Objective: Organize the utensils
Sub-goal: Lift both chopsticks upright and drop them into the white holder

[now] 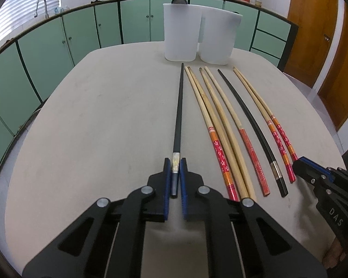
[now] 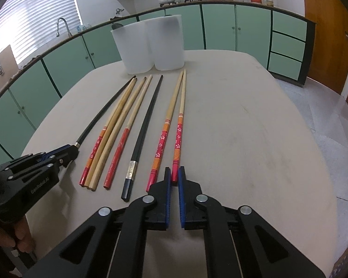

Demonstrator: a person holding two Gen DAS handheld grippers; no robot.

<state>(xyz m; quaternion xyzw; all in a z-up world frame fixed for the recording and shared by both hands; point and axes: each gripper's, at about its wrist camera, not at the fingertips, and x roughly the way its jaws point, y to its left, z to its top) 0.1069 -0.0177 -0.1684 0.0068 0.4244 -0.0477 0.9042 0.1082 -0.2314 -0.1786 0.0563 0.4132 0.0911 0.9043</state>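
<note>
Left tool (image 1: pixel 175 162): jaws drawn narrow, blue pads clamped on the butt end of a black chopstick (image 1: pixel 179 113). The stick lies flat on the desk (image 1: pixel 99 115) and runs straight away toward two white containers (image 1: pixel 181 32) at the far edge.

Right tool (image 2: pixel 173 173): jaws narrow, pads closed on the red butt end of the outermost patterned chopstick (image 2: pixel 179 136). That stick also lies on the desk, tip pointing to the containers. In the left wrist view this tool (image 1: pixel 300 163) sits at the lower right, at the ends of the outer red pair; contact there cannot be confirmed from that angle.

Remaining utensils lie in a rough row between the two tools, all parallel, tips toward the containers:
- a group of bamboo sticks (image 1: pixel 217 125), some with red and orange handles, touching one another;
- a second black chopstick (image 1: pixel 250 120) with a silver band, apart from its neighbours;
- the partner of the held patterned stick (image 2: pixel 165 129), just beside it.

The containers stand upright, touching side by side. Their contents cannot be made out.

A person's fingers (image 2: pixel 20 238) grip the left tool's handle.
</note>
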